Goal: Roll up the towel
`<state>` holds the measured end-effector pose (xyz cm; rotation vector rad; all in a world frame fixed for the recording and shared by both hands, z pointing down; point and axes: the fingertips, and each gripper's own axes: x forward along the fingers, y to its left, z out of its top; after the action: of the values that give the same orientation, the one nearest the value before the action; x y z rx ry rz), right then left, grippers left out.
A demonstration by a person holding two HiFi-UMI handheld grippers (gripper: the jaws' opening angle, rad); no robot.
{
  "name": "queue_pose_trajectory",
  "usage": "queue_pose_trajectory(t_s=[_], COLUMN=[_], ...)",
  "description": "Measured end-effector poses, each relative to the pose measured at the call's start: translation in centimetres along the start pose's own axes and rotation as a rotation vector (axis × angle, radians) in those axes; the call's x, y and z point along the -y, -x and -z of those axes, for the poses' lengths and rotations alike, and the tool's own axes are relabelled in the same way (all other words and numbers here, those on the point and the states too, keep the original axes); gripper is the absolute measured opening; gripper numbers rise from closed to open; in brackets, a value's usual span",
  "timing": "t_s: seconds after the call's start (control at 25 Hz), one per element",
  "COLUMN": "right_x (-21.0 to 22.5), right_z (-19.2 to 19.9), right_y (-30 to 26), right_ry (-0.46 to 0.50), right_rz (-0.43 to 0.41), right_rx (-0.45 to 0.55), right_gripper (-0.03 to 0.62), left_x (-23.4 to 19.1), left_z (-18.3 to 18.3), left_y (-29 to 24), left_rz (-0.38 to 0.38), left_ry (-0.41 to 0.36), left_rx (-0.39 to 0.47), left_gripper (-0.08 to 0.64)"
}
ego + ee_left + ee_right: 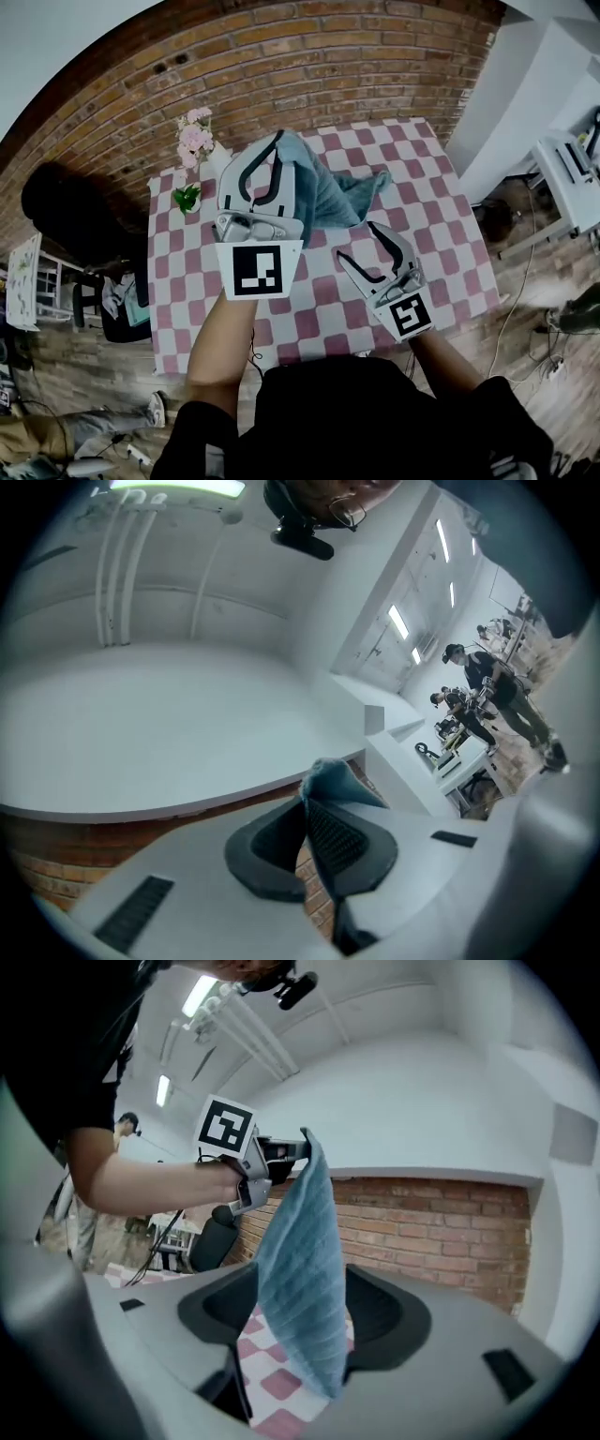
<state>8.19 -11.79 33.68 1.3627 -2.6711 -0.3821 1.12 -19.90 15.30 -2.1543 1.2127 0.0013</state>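
A blue-grey towel hangs from my raised left gripper down onto the red-and-white checked table. That gripper is shut on one corner, and the corner of the towel pokes out above its closed pads. My right gripper is lower and to the right, over the table. In the right gripper view the hanging towel passes between the spread jaws of my right gripper, and the left pad stands apart from it. The left gripper shows there at the towel's top.
A vase of pink flowers and a small green plant stand at the table's far left corner. A brick wall runs behind the table. White shelving stands at the right, a dark chair at the left.
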Motion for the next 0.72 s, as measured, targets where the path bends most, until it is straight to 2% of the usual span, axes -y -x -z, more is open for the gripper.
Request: queue_pose_trajectory(t_s=[0.12, 0.2, 0.28, 0.36, 0.44, 0.52, 0.6, 0.72], right_x=[-1.5, -2.8, -4.3, -5.5, -6.0, -5.5, -4.2, -2.4], right_z=[2.5, 3.8, 4.6, 5.0, 5.4, 5.5, 5.2, 5.7], right_y=[0.0, -0.3, -0.8, -1.7, -2.4, -2.9, -3.3, -2.8], right_ry=[-0.198, -0.246, -0.211, -0.124, -0.020, 0.005, -0.070, -0.288], right_rz=[-0.034, -0.079, -0.114, -0.121, -0.080, 0.000, 0.071, 0.118], right_rx=[-0.024, -0.039, -0.048, -0.041, -0.029, 0.013, 0.077, 0.116], right_gripper=[0.293, 0.296, 0.299, 0.313, 0.316, 0.334, 0.339, 0.339], left_x=[-0.7, -1.1, -1.3, -1.5, -1.3, -0.9, -0.7, -0.7], left_z=[-0.5, -0.8, -1.5, -2.6, -3.8, -5.0, -5.9, -7.2], left_y=[-0.4, -0.6, -1.0, -1.5, -2.0, -2.4, -2.7, -3.2], left_rz=[-0.007, -0.010, -0.007, -0.005, -0.005, -0.001, 0.000, -0.008], left_ry=[0.019, 0.060, 0.093, 0.089, 0.094, 0.104, 0.101, 0.077], left_rx=[0.004, 0.006, 0.014, 0.027, 0.044, 0.059, 0.065, 0.074], left_gripper=[0.005, 0.005, 0.005, 0.005, 0.005, 0.005, 0.005, 0.006])
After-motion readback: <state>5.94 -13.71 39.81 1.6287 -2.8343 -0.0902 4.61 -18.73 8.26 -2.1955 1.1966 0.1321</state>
